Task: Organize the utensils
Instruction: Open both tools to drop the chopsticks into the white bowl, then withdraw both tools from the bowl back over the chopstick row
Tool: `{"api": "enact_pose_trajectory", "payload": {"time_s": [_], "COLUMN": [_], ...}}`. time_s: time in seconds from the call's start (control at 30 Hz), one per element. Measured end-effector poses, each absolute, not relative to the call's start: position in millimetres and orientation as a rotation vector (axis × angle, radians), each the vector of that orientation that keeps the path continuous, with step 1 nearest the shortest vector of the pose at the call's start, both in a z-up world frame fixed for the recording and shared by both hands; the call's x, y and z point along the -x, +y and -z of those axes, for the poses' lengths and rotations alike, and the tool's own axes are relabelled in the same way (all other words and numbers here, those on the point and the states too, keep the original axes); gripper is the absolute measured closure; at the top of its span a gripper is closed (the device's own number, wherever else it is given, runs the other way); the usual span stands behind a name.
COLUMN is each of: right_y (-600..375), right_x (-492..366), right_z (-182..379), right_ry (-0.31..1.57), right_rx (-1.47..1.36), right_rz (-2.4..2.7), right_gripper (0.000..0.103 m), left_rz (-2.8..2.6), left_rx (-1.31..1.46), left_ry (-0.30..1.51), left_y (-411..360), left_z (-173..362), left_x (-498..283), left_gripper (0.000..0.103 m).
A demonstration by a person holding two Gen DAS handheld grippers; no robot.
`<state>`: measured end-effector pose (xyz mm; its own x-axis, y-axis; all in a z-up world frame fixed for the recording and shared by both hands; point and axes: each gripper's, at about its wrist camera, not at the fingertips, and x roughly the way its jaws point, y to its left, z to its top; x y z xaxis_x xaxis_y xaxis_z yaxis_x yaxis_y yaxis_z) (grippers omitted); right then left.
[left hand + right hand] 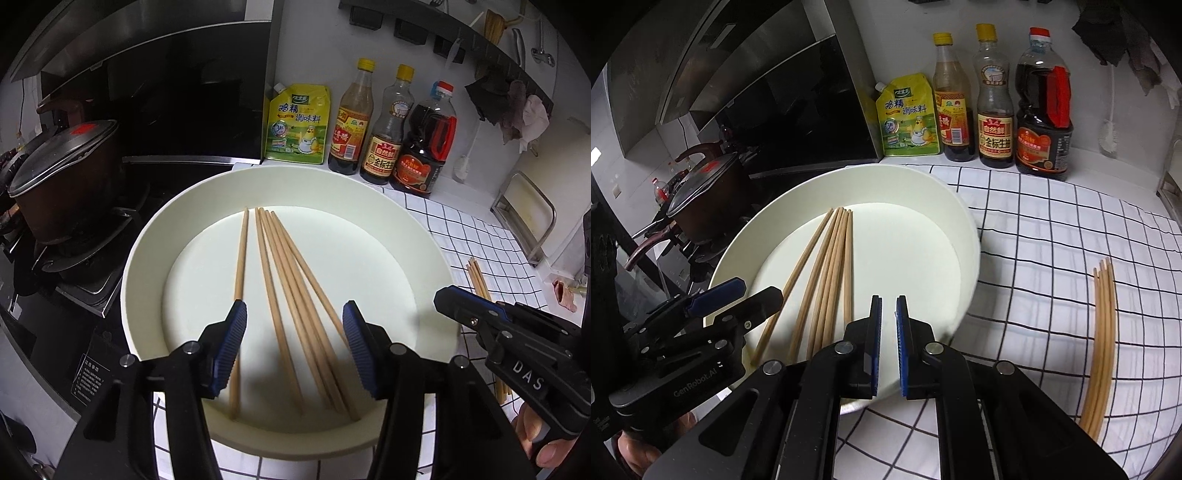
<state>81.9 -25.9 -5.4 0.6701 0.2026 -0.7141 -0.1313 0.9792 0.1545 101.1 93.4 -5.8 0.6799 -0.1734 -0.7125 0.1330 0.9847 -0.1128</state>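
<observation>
Left gripper [294,325] sits nearest the lens, over the near part of a wide white bowl [155,236]. Its blue-padded fingers [231,343] stand apart, nothing pressed between them; chopsticks lie on the bowl floor below the gap.

Contents of bowl, left to right: one single chopstick [241,266] lying apart from the rest, its near stretch passing under the left finger; then a fan of chopsticks [291,280], tips gathered at the far side, spreading toward the near rim.

Right of the bowl: right gripper [888,325], its fingers drawn together with only a thin slit between the pads and nothing held. It hangs above the bowl's near right rim. A person's fingers [546,439] show at its handle.

Further right, a second bundle of chopsticks [1102,332] lies on the checked cloth [1052,236], well apart from the bowl.

Background, left to right: a lidded pot [62,173] on the stove [85,273], a yellow seasoning pouch [297,123], three sauce bottles [388,125] against the wall.
</observation>
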Motion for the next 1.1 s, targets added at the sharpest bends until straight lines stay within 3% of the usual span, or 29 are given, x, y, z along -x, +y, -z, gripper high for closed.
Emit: {"api": "enact_pose_trajectory", "payload": {"time_s": [0.37, 0.5, 1.1], "right_y": [-68.5, -87.8, -190.1], "right_x": [-47.6, -37.9, -7.4], "right_z": [-14.6, -19.3, -8.4], "right_ry": [0.767, 0.754, 0.723], "right_rx": [-0.111, -0.119, -0.224], "right_rz": [-0.134, -0.107, 0.030], "right_gripper": [0.091, 0.085, 0.083], "left_rz": [0.229, 0.261, 0.356], "left_rx": [0.042, 0.037, -0.017], "left_ry": [0.780, 0.775, 0.778], "left_y": [62.1, 46.6, -19.3], "left_z": [-11.2, -14.3, -12.7], "left_x": [-81.3, -75.2, -59.0], "left_gripper": [0.044, 0.043, 0.040]}}
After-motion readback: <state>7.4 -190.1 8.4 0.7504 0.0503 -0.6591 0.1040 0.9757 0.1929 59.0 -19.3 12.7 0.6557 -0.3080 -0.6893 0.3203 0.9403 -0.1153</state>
